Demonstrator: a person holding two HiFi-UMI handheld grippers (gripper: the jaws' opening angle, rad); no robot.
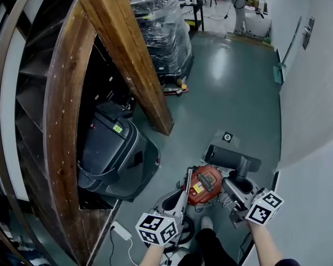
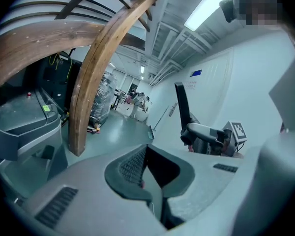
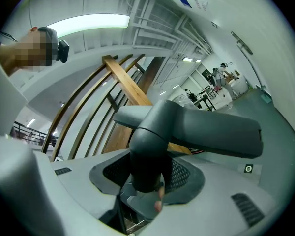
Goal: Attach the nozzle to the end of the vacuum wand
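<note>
Held the nozzle (image 1: 233, 159) by its neck in the right gripper (image 1: 238, 186), jaws wide around it. Had the left gripper (image 1: 172, 206) shut, apparently empty. Saw the wand (image 1: 186, 188) just beside the left gripper, long axis running away from the person, left of the nozzle; probably needed the neck turned onto that axis.

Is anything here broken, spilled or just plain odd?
Nothing looks broken or spilled. The vacuum is simply in pieces: its dark nozzle is detached, gripped by its neck in the right gripper's fingers, while the red body and metal wand sit by the person's feet.
</note>
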